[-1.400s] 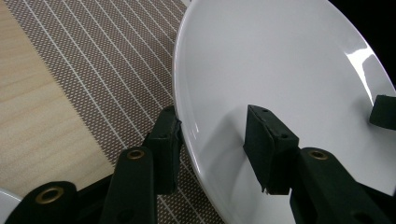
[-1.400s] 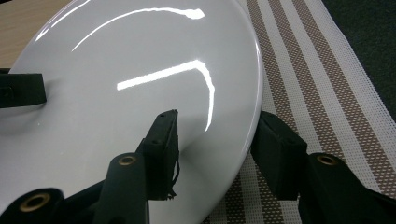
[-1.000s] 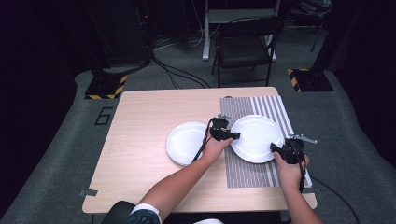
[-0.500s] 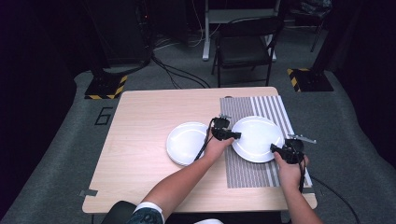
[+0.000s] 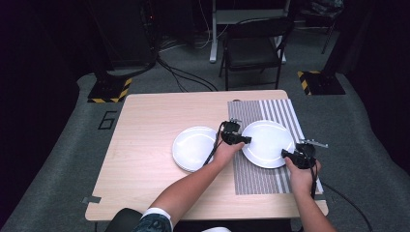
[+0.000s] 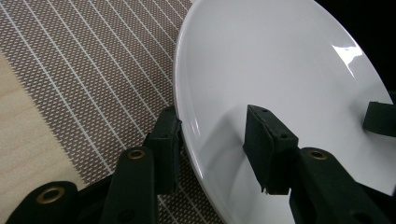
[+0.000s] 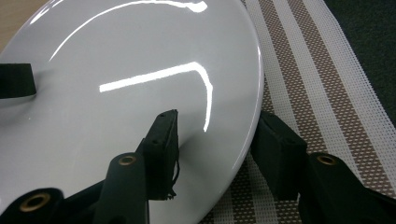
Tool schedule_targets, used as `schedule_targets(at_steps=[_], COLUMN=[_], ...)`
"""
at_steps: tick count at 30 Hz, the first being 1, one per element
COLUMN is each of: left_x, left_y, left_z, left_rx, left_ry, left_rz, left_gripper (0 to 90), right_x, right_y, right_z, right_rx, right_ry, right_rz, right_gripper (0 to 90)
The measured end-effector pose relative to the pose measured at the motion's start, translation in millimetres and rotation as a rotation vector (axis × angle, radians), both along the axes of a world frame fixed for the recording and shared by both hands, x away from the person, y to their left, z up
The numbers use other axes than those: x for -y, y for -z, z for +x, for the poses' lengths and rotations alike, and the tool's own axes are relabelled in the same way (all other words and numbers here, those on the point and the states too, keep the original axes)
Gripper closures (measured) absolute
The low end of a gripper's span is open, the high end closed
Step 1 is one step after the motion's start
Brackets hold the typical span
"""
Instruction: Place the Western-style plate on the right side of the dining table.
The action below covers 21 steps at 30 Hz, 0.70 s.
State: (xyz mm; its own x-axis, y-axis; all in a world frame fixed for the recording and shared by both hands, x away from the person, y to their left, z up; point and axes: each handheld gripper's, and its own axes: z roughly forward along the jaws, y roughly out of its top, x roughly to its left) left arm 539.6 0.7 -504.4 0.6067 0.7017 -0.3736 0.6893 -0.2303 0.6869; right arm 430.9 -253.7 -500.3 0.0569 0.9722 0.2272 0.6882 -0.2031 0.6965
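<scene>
while both tongs (image 5: 244, 140) (image 5: 286, 154) grip one plate (image 5: 267, 143), a second plate (image 5: 193, 147) alongside

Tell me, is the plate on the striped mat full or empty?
Empty. The plate over the mat shows bare, shiny white in both gripper views, with nothing on it but jaw tips at its rim.

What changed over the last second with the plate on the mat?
Nothing visibly changed. The left gripper and right gripper stay clamped on opposite rims of the white plate over the striped placemat. The stack of plates sits beside it on the table as before.
</scene>
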Motion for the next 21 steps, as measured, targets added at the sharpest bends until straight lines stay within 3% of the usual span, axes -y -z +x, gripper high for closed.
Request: schedule_targets(at_steps=[21], left_x=[4.8], left_y=[5.8], left_z=[2.7], left_rx=[0.0], left_ry=[-0.005], left_rz=[0.005], left_gripper=[57.0], right_x=[3.8], right_y=[9.7], right_z=[5.2], right_rx=[-0.014], right_ry=[0.017], right_rz=[0.013], right_gripper=[51.4])
